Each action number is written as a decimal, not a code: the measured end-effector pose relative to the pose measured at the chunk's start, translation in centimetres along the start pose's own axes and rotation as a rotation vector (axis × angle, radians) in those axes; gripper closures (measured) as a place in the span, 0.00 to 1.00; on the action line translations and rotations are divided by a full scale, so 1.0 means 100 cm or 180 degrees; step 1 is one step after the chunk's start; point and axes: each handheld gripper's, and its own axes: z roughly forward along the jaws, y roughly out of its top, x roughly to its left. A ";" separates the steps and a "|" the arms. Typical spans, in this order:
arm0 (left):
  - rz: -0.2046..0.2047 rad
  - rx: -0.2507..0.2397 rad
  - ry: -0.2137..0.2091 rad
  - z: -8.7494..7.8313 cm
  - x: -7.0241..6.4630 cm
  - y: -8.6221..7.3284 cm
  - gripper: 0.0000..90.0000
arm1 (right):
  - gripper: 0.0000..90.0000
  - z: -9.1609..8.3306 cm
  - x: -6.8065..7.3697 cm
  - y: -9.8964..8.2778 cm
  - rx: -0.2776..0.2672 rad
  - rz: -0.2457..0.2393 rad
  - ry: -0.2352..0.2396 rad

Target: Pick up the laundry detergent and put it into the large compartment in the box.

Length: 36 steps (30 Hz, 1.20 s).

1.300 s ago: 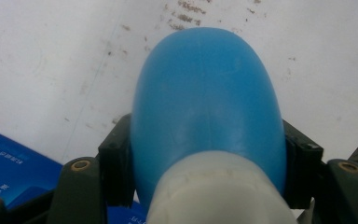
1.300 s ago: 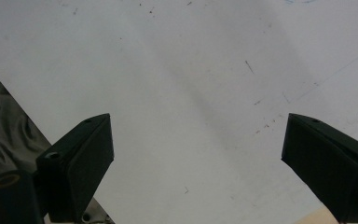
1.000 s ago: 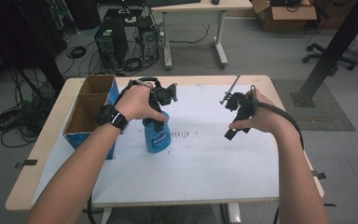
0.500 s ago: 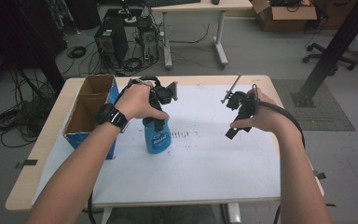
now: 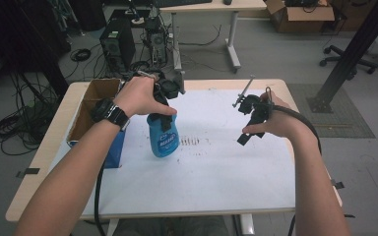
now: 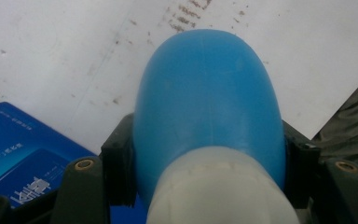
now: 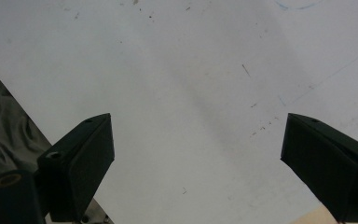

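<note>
The blue spray bottle [image 5: 163, 137] hangs upright directly beneath the left gripper [image 5: 161, 101], clamped at its shoulder just below the white collar [image 6: 214, 191]. Both jaws press the bottle's sides, a hold near the top that keeps the body plumb over the white sheet [image 5: 211, 162]. An open cardboard box [image 5: 96, 105] stands just beside the gripper, on the side away from the other hand. The right gripper [image 5: 250, 118] hovers well apart, jaws spread with nothing between them, probably held in reserve.
</note>
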 end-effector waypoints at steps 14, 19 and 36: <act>-0.0084 -0.0073 0.0001 -0.038 -0.004 0.001 0.42 | 0.11 -0.006 0.001 0.001 -0.0028 -0.0013 -0.0014; -0.0132 -0.0107 0.0041 -0.052 -0.004 0.001 0.42 | 0.11 -0.006 0.001 0.003 -0.0029 -0.0021 -0.0012; -0.0428 -0.0187 0.0037 -0.101 -0.001 -0.003 0.42 | 0.11 -0.008 0.001 0.004 -0.0040 -0.0024 -0.0012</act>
